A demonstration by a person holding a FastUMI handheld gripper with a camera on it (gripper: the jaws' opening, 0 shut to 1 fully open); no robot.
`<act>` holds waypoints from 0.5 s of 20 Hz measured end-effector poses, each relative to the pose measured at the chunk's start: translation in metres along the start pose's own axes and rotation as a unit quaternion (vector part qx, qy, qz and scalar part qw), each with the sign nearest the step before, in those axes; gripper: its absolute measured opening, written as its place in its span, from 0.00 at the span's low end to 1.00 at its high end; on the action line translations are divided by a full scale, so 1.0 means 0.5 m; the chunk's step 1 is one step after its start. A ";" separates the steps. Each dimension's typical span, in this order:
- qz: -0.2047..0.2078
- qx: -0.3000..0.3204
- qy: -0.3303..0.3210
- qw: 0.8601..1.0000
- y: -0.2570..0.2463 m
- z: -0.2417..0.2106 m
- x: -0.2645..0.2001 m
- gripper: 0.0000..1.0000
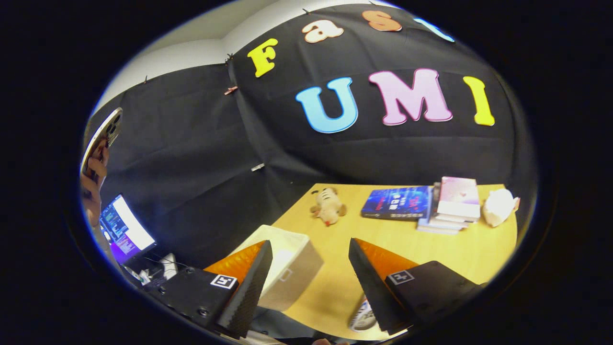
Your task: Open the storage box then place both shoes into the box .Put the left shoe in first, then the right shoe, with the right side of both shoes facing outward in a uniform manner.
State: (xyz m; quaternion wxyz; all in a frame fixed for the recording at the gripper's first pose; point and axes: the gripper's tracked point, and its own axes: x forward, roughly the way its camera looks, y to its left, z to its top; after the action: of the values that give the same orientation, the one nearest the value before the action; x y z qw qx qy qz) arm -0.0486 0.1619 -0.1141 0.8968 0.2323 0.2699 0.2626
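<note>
The tongs [310, 275] are open, with nothing between the fingers. The white storage box [292, 268] stands at the near left corner of the bench [479, 249], partly behind the left finger. One shoe [361, 316] lies at the near edge, mostly hidden by the right finger. A plush toy [328, 206], a blue book [397, 202] and a stack of books [452, 203] lie along the far edge.

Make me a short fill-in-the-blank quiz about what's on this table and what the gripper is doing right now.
1. The gripper has its fingers ____, holding nothing.
2. The white storage box sits at the table corner, and its lid is ____.
3. The plush toy lies beyond the fingers, beside a ____ book.
4. The stack of books sits between that book and a crumpled ____ item.

Missing words: open; closed; blue; white
</note>
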 end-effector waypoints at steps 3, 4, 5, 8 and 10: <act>-0.059 -0.019 0.046 0.997 -0.080 -0.065 -0.026 0.98; -0.074 -0.015 0.065 0.995 -0.104 -0.090 -0.028 0.98; -0.085 -0.007 0.082 0.993 -0.124 -0.109 -0.029 0.98; -0.110 0.008 0.122 0.986 -0.180 -0.182 -0.020 0.98; -0.125 0.010 0.151 0.981 -0.217 -0.227 -0.016 0.98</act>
State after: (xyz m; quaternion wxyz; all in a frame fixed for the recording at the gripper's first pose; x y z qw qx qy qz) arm -0.0856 0.1068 -0.2565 0.8689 0.1639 0.4317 0.1780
